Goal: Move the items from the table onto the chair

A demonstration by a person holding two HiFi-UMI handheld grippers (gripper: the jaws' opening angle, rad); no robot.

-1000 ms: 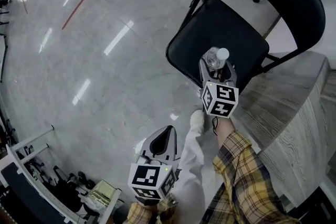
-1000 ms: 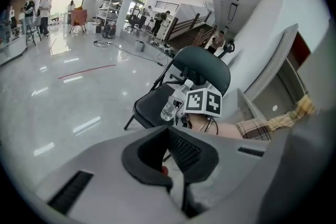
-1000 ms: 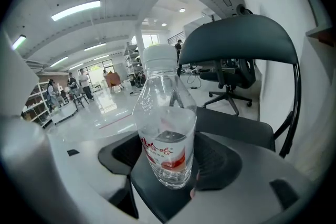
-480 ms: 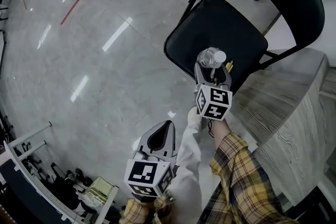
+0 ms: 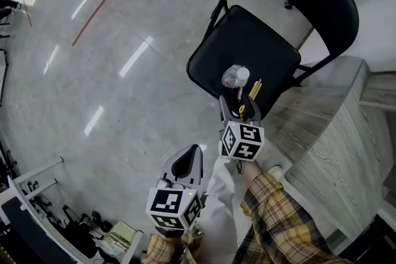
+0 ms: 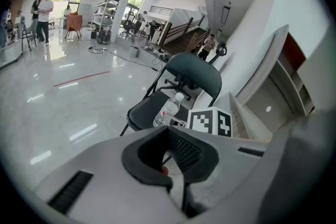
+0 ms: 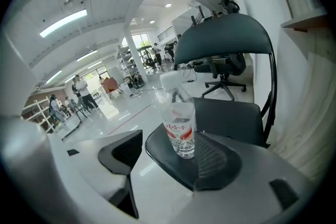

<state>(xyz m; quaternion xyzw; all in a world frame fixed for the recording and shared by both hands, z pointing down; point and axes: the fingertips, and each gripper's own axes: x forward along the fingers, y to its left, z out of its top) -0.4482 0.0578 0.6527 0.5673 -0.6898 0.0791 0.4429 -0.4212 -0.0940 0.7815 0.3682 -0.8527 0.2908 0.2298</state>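
Since the bottle (image 5: 236,77) on the chair (image 5: 266,34) looked light and crushable, its middle suited gripping; right tongs (image 5: 238,102) stood open, left tongs (image 5: 190,157) closed.

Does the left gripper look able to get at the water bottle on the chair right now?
Probably not as it stands: the left gripper is shut and off over the floor, and the open right gripper crowds the near side of the bottle on the chair.

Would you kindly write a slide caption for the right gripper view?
Open right gripper facing a water bottle standing on the black chair seat.
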